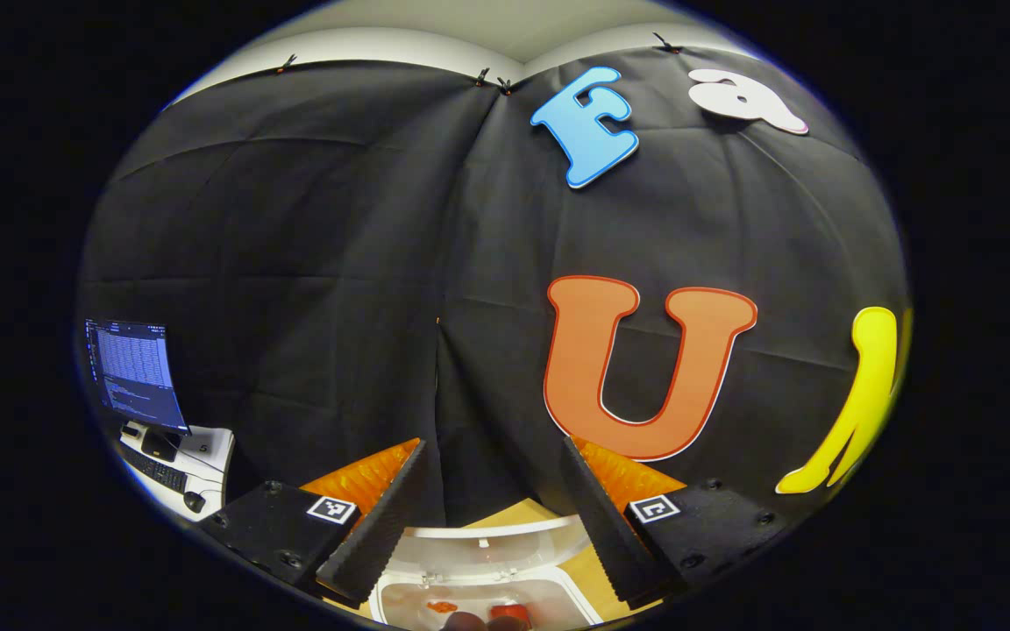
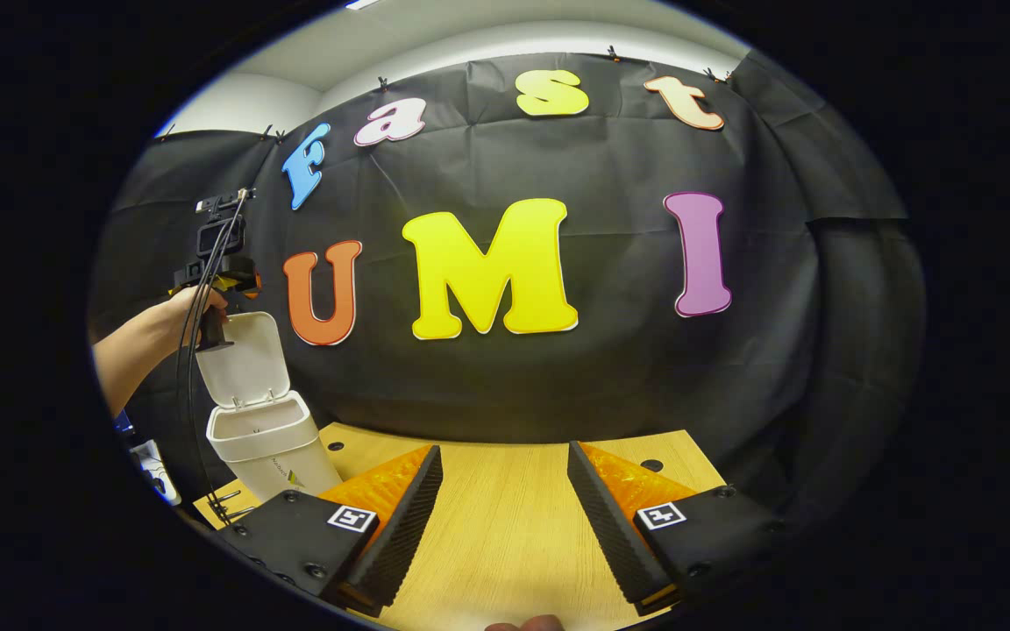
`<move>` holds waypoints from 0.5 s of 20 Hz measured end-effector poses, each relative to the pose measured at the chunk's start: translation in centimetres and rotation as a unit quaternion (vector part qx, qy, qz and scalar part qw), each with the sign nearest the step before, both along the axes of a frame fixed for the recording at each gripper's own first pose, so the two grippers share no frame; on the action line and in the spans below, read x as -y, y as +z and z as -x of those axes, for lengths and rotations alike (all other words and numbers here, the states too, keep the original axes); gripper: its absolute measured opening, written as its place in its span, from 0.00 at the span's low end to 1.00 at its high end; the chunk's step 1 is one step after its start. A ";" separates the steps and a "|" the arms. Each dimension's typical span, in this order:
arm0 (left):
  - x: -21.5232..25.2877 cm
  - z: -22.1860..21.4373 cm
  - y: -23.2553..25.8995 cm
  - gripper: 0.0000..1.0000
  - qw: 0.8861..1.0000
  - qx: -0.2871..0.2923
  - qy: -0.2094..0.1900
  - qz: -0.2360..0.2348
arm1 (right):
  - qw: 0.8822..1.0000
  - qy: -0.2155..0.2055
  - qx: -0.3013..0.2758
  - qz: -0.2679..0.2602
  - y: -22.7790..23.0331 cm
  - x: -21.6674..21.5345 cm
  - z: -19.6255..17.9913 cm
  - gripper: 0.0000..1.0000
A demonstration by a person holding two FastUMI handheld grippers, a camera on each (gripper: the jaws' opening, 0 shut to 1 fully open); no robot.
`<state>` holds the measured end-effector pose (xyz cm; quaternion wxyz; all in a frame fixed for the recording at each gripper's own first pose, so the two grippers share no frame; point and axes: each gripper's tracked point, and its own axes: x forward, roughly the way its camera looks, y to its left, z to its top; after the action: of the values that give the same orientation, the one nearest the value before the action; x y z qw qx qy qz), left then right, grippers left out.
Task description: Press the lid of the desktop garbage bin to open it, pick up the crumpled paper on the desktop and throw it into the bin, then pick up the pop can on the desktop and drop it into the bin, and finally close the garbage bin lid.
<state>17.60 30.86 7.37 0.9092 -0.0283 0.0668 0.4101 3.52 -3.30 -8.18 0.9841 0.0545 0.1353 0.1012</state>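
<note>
We hold the left hand-held gripper [image 1: 492, 517] spread wide and empty above the open garbage bin [image 2: 261, 438], which stands at the far left of the wooden surface [image 2: 505, 491]; something red lies inside the bin. Its lid [image 2: 242, 358] stands upright on its hinge. We judge it light, stiff plastic, best pushed down at the top edge, gently, since the small bin may tip. The right hand-held gripper [image 2: 505, 513] hangs wide and empty over bare wood.
</note>
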 end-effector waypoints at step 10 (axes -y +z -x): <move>2.3 1.2 -2.9 0.97 0.999 -0.023 0.012 0.046 | 1.000 0.020 -0.006 -0.008 -0.6 -1.5 0.3 0.92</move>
<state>16.36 28.55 4.50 0.8999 -0.0617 0.1065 0.4184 3.23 -1.78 -8.75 0.9806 0.0598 0.1417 0.1217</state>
